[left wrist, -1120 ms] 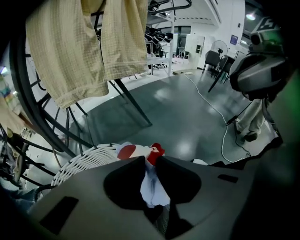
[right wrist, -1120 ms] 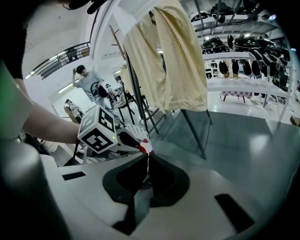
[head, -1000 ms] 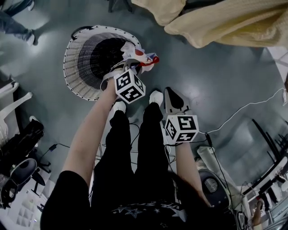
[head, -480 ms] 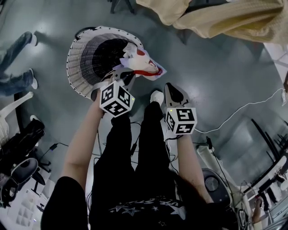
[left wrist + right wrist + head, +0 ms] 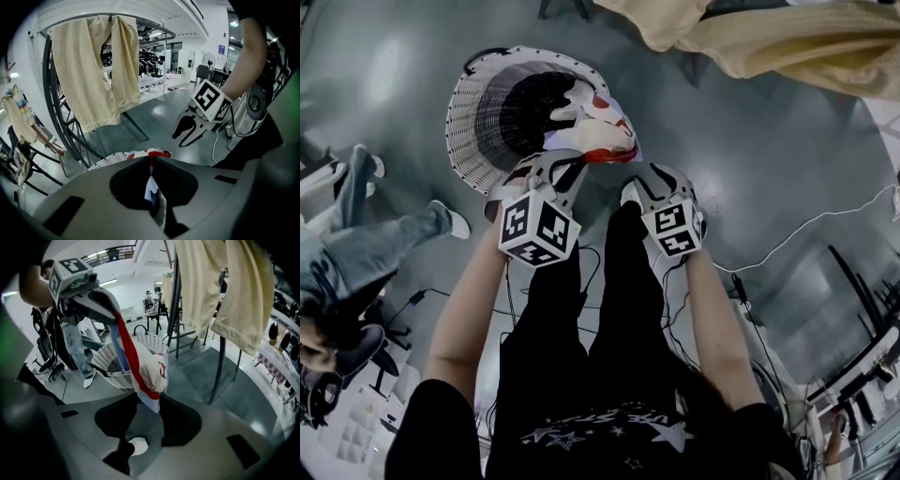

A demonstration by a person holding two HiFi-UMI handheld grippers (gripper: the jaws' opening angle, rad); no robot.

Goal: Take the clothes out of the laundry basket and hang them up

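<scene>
A white garment with red and blue patches [image 5: 602, 129] hangs over the near rim of the white wicker laundry basket [image 5: 473, 122]. My left gripper [image 5: 557, 161] is shut on its upper edge; cloth is pinched between the jaws in the left gripper view [image 5: 153, 197]. In the right gripper view the garment [image 5: 146, 366] hangs from the left gripper [image 5: 93, 301], its lower end dipping between the jaws of my right gripper [image 5: 157, 405]. Those jaws have just been opening and stand apart, not pressing the cloth. In the head view the right gripper [image 5: 652, 176] sits just right of the garment.
Cream cloths [image 5: 769, 37] hang on a dark metal rack [image 5: 218, 366] beyond the basket. Another person's legs in jeans [image 5: 366, 239] stand at the left. Cables [image 5: 806, 234] cross the grey floor at the right, with chairs and equipment along both sides.
The left gripper has risen and drawn the garment up out of the basket. The right gripper has swung in beside the garment and opened. A person has walked in at the left.
</scene>
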